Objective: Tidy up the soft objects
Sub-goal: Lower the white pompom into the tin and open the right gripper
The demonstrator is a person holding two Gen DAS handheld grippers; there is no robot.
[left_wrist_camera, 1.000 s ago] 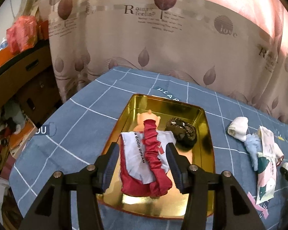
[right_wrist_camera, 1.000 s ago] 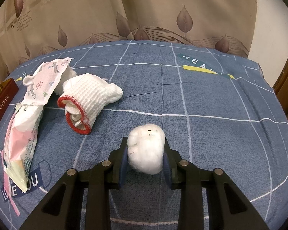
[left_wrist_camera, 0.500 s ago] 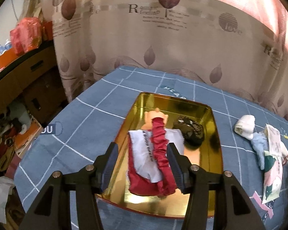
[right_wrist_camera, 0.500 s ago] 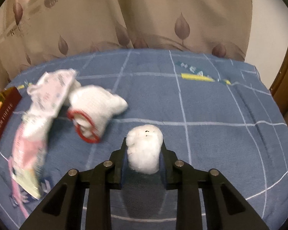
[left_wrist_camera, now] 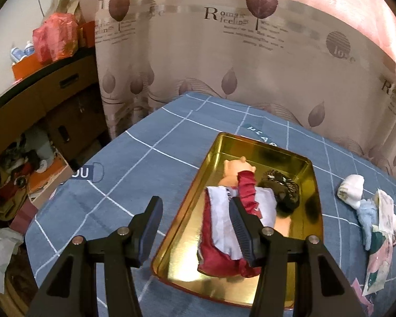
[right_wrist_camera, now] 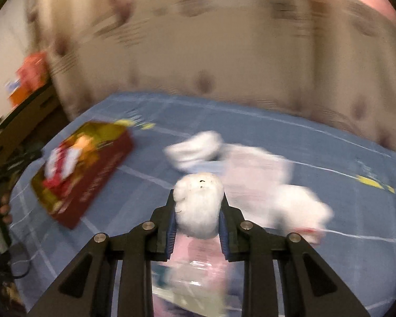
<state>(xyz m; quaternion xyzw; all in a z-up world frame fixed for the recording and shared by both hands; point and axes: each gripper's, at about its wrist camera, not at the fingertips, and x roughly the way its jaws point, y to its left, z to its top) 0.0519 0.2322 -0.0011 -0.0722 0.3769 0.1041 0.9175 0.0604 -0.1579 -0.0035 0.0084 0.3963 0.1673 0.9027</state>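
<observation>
My right gripper (right_wrist_camera: 198, 211) is shut on a white fluffy ball (right_wrist_camera: 198, 206) and holds it in the air above blurred white and pink soft items (right_wrist_camera: 253, 169) on the blue cloth. The gold tin tray (right_wrist_camera: 92, 177) lies at its left. In the left wrist view the gold tin tray (left_wrist_camera: 314, 185) holds a doll in red and white clothes (left_wrist_camera: 240, 211) and a dark scrunchie (left_wrist_camera: 279, 187). My left gripper (left_wrist_camera: 195, 222) is open and empty above the tray's near left edge, its right finger over the doll.
A white sock (left_wrist_camera: 352, 189), a light blue cloth (left_wrist_camera: 367, 216) and a printed packet (left_wrist_camera: 381, 248) lie right of the tray. A curtain (left_wrist_camera: 224, 52) hangs behind the table. A wooden cabinet (left_wrist_camera: 39, 100) and floor clutter stand to the left, beyond the table edge.
The right gripper has lifted the white ball off the cloth and swung left, bringing the tray into its view. The left gripper has shifted slightly left over the tray edge.
</observation>
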